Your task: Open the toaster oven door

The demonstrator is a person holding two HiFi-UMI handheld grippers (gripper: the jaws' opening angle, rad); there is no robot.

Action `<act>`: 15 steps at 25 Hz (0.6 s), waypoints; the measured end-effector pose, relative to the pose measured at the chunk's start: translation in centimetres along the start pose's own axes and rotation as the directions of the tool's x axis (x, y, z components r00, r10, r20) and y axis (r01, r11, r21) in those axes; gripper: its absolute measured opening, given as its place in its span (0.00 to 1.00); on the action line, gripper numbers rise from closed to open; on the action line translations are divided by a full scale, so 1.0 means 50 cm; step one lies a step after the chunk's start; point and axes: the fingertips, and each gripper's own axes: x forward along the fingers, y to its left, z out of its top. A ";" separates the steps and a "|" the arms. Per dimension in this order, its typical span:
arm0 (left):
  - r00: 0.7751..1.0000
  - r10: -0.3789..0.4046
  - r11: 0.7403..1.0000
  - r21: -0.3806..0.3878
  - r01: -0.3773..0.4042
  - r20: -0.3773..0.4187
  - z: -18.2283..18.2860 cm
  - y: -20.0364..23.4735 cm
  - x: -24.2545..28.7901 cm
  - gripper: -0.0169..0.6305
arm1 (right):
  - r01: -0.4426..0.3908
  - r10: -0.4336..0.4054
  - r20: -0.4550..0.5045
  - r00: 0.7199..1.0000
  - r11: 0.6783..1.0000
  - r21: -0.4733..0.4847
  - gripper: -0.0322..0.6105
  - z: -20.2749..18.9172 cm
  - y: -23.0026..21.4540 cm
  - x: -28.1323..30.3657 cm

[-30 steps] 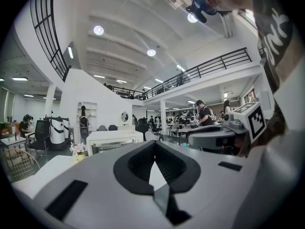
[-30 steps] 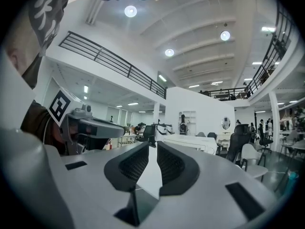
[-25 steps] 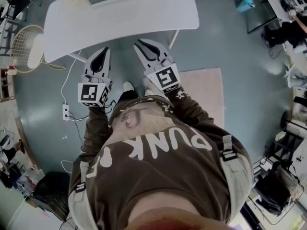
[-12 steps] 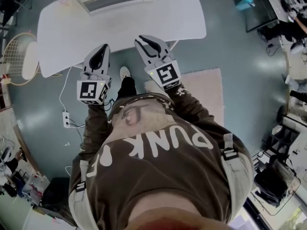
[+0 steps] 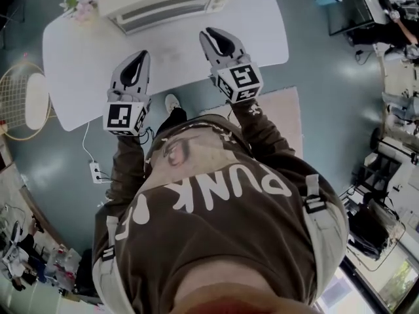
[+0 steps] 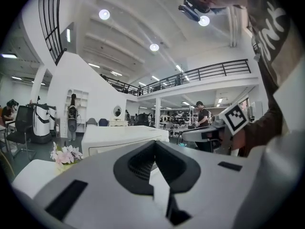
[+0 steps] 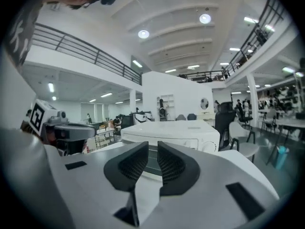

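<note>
Seen from above, a person stands at a white tabletop [image 5: 78,64]. The left tongs [image 5: 135,64] hover over its near edge, tips together, holding nothing. The toaster oven [image 5: 163,2] sits at the far edge, its door apparently shut and untouched. The right tongs [image 5: 219,42], slightly apart and empty, point toward it, well short. Opening looks not yet begun.

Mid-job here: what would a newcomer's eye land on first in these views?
The white toaster oven, door shut, sits at the far edge of the white table. Next come the two claws, held over the table's near edge and short of the oven. The left claw is closed at its tips and the right claw is a little apart; both are empty.
</note>
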 end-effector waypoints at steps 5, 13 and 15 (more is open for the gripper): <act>0.999 -0.037 0.999 -0.003 0.037 -0.011 -0.006 0.056 0.036 0.03 | 0.141 -0.126 -0.093 0.988 0.975 0.172 0.16 -0.024 -0.161 0.074; 1.000 -0.007 1.000 -0.014 0.006 -0.022 -0.009 0.076 0.079 0.03 | 0.196 -0.133 -0.216 0.967 0.932 0.304 0.21 -0.032 -0.270 0.176; 1.000 0.007 1.000 -0.021 -0.007 -0.015 -0.005 0.079 0.092 0.03 | 0.165 -0.079 -0.231 0.970 0.910 0.379 0.22 -0.042 -0.272 0.206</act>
